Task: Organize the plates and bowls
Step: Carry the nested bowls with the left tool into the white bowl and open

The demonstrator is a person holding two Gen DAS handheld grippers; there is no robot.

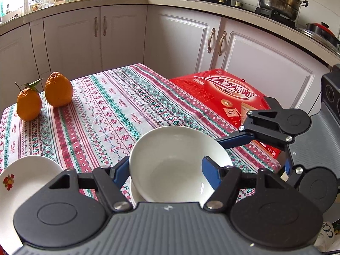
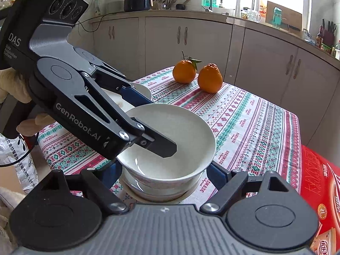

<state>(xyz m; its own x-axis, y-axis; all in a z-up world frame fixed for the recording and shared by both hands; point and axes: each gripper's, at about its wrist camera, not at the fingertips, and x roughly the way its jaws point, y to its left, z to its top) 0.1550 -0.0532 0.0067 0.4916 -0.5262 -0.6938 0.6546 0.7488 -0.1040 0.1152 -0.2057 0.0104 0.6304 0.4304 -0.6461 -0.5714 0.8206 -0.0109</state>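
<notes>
Looks about midway through the tidying. Near the front edge of the cloth-covered counter (image 1: 110, 110), a stack already begun: a patterned bowl (image 2: 161, 186) nested in a white dish (image 2: 157, 197). Right above these, a white bowl (image 1: 174, 148), slightly tilted, either just seated in the patterned bowl or a shade over it; cannot tell which from either view. Off to the left of the stack, a plate (image 1: 27, 176) with a small red motif, on its own and apparently not yet gathered in. Probably left to do: settling the white bowl, then dealing with that plate.

Clamped on the white bowl with the left hand-held gripper (image 1: 165, 165): one finger down inside the basin, the other against the outside of the wall on the side nearer the plate.

Flanking the stack with the right hand-held gripper (image 2: 163, 174), jaws partway apart, one blue pad on each side just under the white bowl's rim. Cannot tell whether those pads press on anything or merely stand beside it, since the left tool hides one of them.

Further back on the counter, well clear of the stack, two oranges (image 1: 58, 89); beside its far right corner, a red box (image 1: 223, 91).
</notes>
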